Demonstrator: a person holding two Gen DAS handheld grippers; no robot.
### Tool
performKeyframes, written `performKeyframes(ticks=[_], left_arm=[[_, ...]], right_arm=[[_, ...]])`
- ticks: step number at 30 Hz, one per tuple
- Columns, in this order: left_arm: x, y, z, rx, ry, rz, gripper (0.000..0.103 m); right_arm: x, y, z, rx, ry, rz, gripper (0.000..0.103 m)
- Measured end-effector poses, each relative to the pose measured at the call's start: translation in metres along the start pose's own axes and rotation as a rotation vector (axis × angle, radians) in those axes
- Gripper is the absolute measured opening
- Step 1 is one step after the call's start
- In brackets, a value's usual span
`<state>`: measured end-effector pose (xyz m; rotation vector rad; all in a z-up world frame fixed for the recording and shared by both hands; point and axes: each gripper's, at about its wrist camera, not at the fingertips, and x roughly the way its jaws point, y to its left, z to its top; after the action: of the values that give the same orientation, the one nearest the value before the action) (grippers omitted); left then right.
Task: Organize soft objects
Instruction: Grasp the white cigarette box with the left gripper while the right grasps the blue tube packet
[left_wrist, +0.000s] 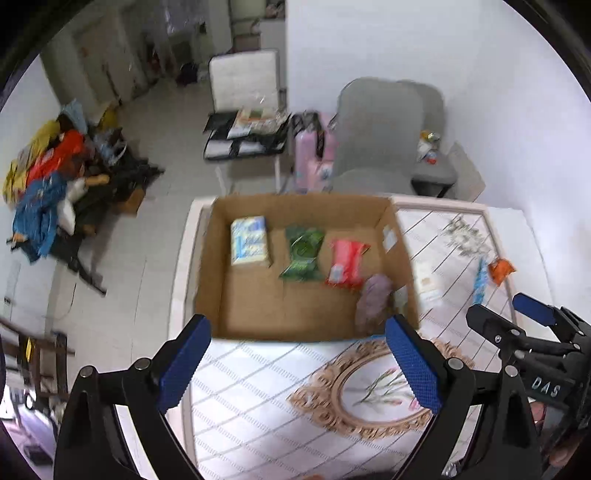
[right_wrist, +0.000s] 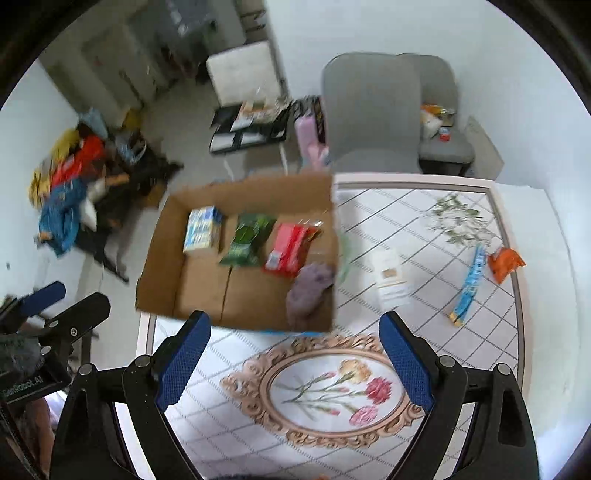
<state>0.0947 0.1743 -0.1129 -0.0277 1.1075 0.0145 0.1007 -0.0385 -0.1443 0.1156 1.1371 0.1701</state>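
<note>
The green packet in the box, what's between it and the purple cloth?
The red packet lies between the green packet and the purple cloth; both wrist views show it.

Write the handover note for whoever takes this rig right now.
Left tool: open, empty, hovering short of the cardboard box.
Right tool: open, empty, over the table.
Done: blue-white pack, green pack, red pack and purple soft item lie in the box.
Left: white pack, blue packet and orange packet on the table.
</note>
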Motion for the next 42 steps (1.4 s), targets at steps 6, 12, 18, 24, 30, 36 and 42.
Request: performKeyframes(ticks=[6, 12, 18, 24, 30, 36, 42], left_arm=[[0.004, -0.066, 0.013, 0.044, -0.094, -0.002, 0.097], [0.057, -0.160, 0.028, 0.123, 0.058, -0.106, 0.097], [0.148, -0.239, 0.040, 0.114, 0.303, -0.185, 0.096], [0.248, -0.279, 0.043, 0.098, 0.487, -0.101, 0.094], [0.327, -0.280, 0.032, 0.087, 0.631, 0.040, 0.093], [0.361, -0.279, 0.023, 0.075, 0.695, 0.100, 0.092], [0.369, -0.279, 0.018, 0.054, 0.712, 0.079, 0.057]], right_arm=[[-0.006, -0.107, 0.004, 0.160, 0.011, -0.053, 0.094], [0.011, -0.224, 0.006, 0.319, 0.087, -0.087, 0.094], [0.046, -0.324, 0.012, 0.444, 0.154, -0.127, 0.094], [0.113, -0.369, 0.033, 0.425, 0.263, -0.104, 0.094], [0.202, -0.352, 0.042, 0.341, 0.406, -0.073, 0.094], [0.254, -0.334, 0.046, 0.265, 0.479, -0.145, 0.094], [0.285, -0.321, 0.044, 0.201, 0.566, -0.197, 0.063]])
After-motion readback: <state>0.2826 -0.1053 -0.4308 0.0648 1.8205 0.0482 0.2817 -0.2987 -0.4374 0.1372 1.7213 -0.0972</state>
